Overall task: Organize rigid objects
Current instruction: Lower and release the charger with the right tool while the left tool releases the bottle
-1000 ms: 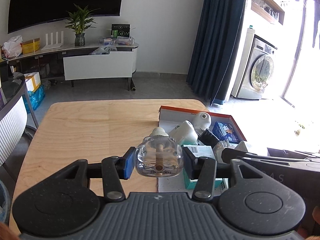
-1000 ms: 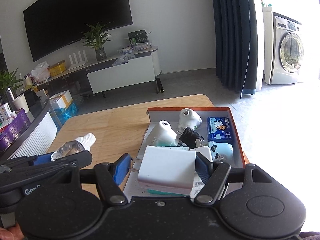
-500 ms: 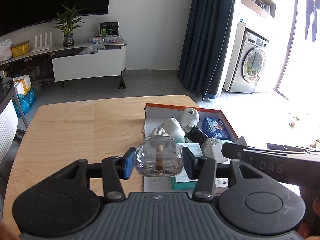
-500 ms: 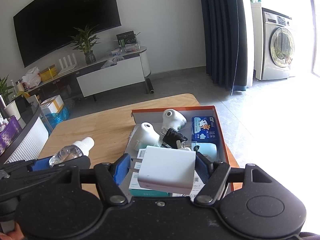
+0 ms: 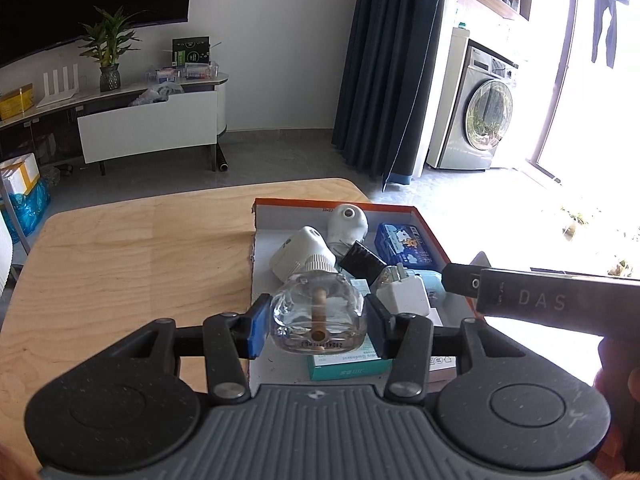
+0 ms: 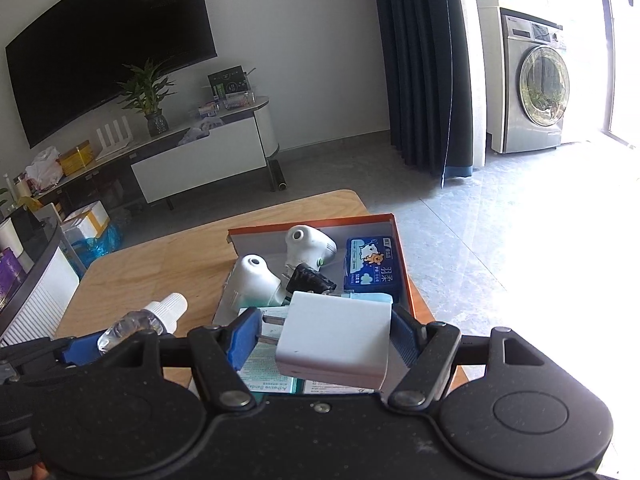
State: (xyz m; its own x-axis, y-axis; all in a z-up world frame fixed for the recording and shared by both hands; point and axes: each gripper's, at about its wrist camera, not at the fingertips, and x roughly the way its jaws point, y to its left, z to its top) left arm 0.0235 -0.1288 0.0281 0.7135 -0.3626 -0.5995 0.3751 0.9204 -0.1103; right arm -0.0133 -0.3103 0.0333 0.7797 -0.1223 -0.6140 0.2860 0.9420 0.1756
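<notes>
Left hand-held gripper [image 5: 316, 322] is clamped on the clear glass bottle [image 5: 318, 312] at lower centre, and the right hand-held gripper [image 6: 324, 340] grips the white charger [image 6: 334, 338], both poised over the orange-rimmed box [image 5: 430, 236]. Looks like the carry step (placing comes next, I'd say), calling for free spots among the box's clutter. Beyond, a wooden table [image 5: 120, 260], then curtain and washing machine upper right.

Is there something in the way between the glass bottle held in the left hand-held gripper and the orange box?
Nothing visible blocks the glass bottle from the orange box, but the box already holds many items.
</notes>
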